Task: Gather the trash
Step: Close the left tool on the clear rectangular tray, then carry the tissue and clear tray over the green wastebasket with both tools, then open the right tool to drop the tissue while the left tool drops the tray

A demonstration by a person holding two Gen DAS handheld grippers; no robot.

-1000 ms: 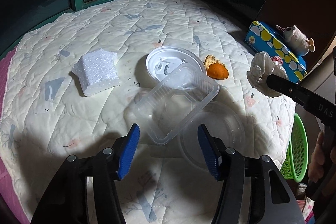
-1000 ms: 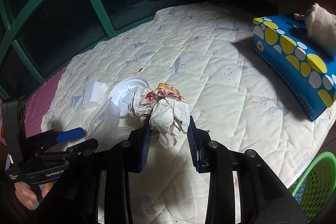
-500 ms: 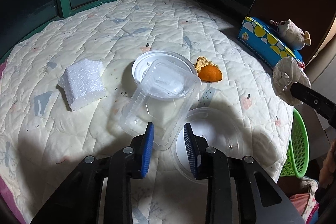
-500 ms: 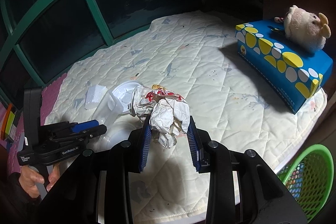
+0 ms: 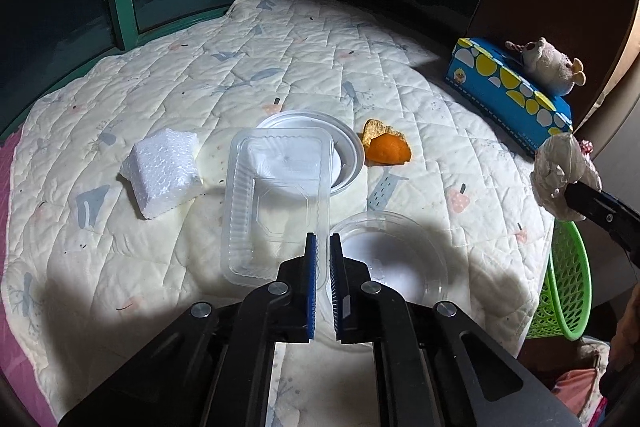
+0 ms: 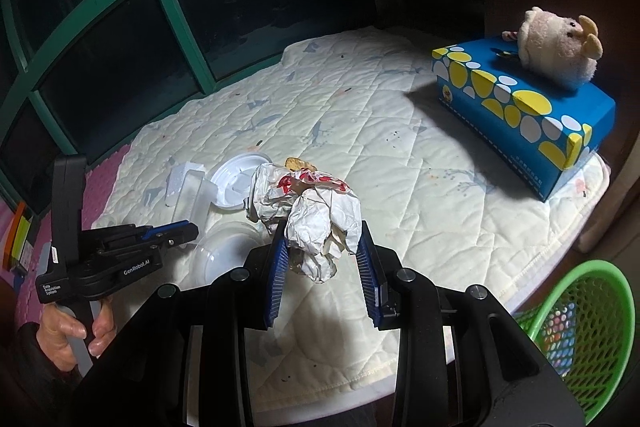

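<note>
A quilted bed [image 5: 280, 75] carries a blue box [image 6: 524, 115], a clear tray [image 5: 276, 203], a foam block [image 5: 164, 175] and an orange peel [image 5: 388, 149]. The left gripper [image 5: 323, 251] pinches the tray's near rim, fingers nearly together. The right gripper [image 6: 322, 247] clamps a crumpled wrapper [image 6: 316, 215] above the bed, near a green basket [image 6: 580, 311].

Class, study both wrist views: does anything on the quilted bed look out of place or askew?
Yes. Food rubbish lies on the white quilt: orange peel, a white foam block, a round white lid and a clear round lid. The clear rectangular plastic tray sits tilted, overlapping the white lid, its near rim pinched in the left gripper.
</note>
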